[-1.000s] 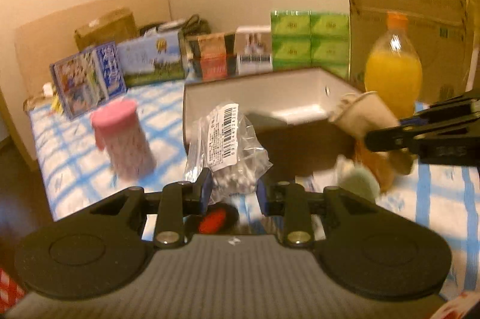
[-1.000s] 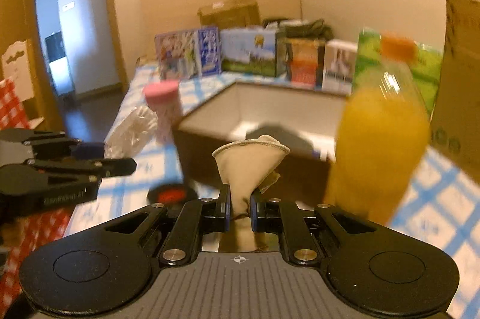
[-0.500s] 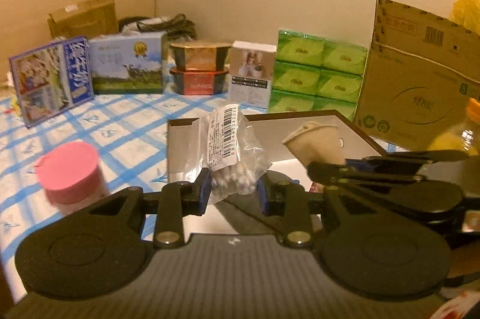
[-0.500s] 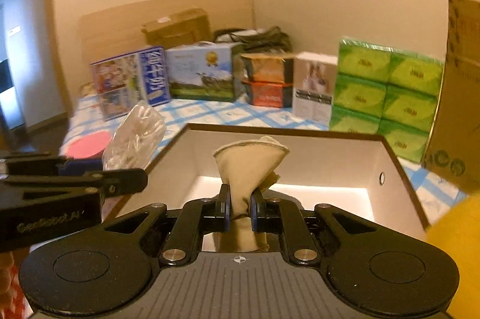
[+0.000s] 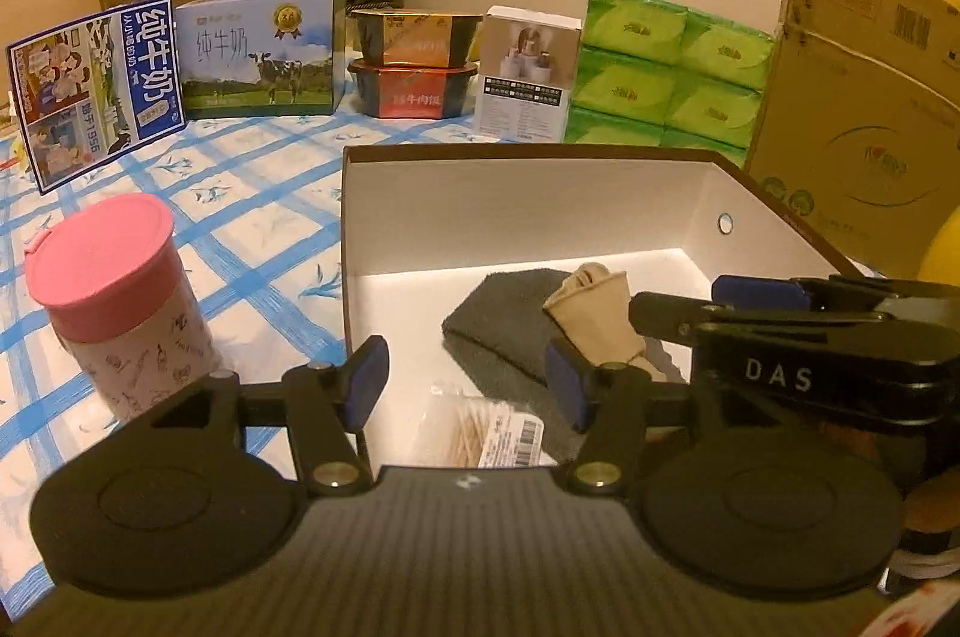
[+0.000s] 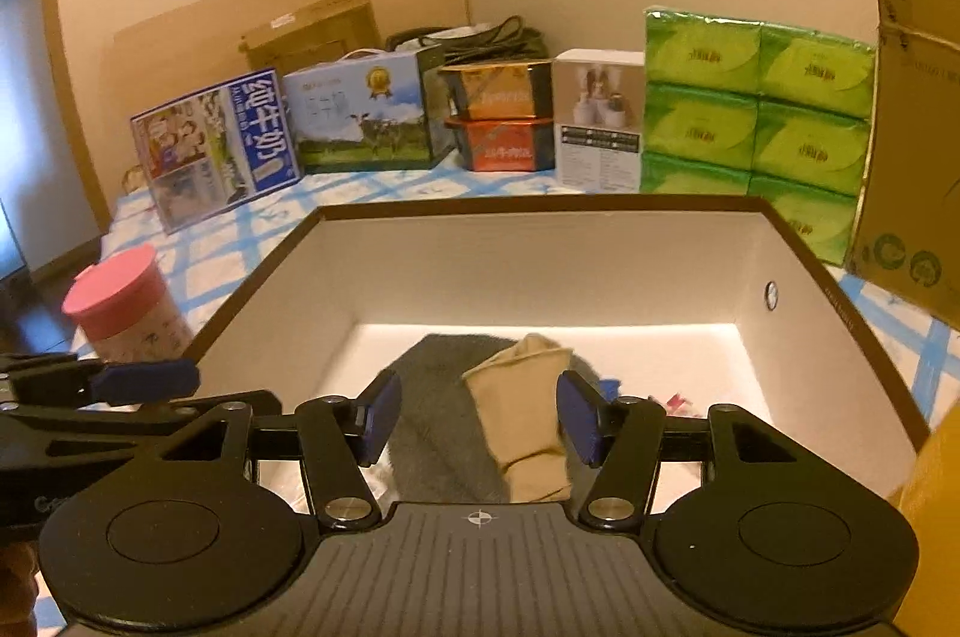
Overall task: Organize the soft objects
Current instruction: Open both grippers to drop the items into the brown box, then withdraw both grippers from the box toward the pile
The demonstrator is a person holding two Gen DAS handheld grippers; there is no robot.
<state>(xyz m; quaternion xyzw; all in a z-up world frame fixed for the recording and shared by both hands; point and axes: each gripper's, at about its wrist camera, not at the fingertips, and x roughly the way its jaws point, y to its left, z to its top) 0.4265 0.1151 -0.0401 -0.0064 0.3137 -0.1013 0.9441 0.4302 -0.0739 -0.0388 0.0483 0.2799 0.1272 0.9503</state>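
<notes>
Currently both tongs released, jaws wide: left gripper [image 5: 465, 385] above the clear bag of cotton swabs [image 5: 480, 436], right gripper [image 6: 477, 418] above the beige sock [image 6: 525, 418], both lying in the white box [image 6: 540, 265] beside a grey cloth [image 6: 438, 433]. Likely light, limp, crushable; pinch at a fold. Pink-lidded cup [image 5: 117, 301] stands left, outside.

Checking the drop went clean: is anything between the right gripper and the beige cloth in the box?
Nothing visible. The right gripper hangs open directly over the beige cloth, which lies on the grey cloth inside the box.
</notes>
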